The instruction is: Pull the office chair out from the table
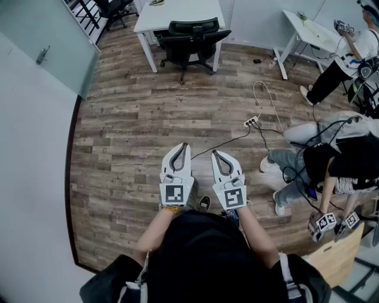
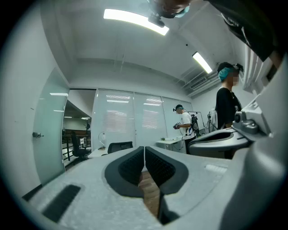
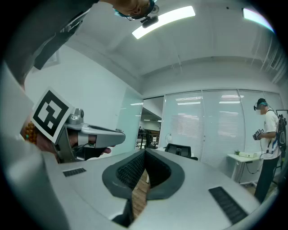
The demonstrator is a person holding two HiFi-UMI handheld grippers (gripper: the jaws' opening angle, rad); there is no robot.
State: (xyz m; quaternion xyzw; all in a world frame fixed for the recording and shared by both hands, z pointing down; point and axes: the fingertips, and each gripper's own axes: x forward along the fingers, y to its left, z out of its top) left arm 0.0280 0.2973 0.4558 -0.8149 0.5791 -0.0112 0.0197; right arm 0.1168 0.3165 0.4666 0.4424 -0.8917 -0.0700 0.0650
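both claws are held level and side by side, a little apart from each other, above the wooden floor [image 1: 136,118]. the left claw [image 1: 183,145] has its jaws pressed together with nothing between them. the right claw [image 1: 215,154] is closed and empty in the same way.

the black office chair [image 1: 190,36] stands well ahead of both claws, far across the floor. its seat is pushed in under the white tabletop [image 1: 177,13] and its backrest faces the claws. neither claw touches it.

ahead and to the right of the right claw, a power strip [image 1: 251,122] lies on the floor, with a white cable [image 1: 265,97] looping away from it. further to the right of that claw a seated person [image 1: 323,160] in jeans and a dark top is low to the floor. beyond, a standing person [image 1: 346,56] is beside a second white tabletop [image 1: 308,29]. off to the left of the left claw, and ahead of it, is a frosted glass door [image 1: 53,35] with a metal handle.
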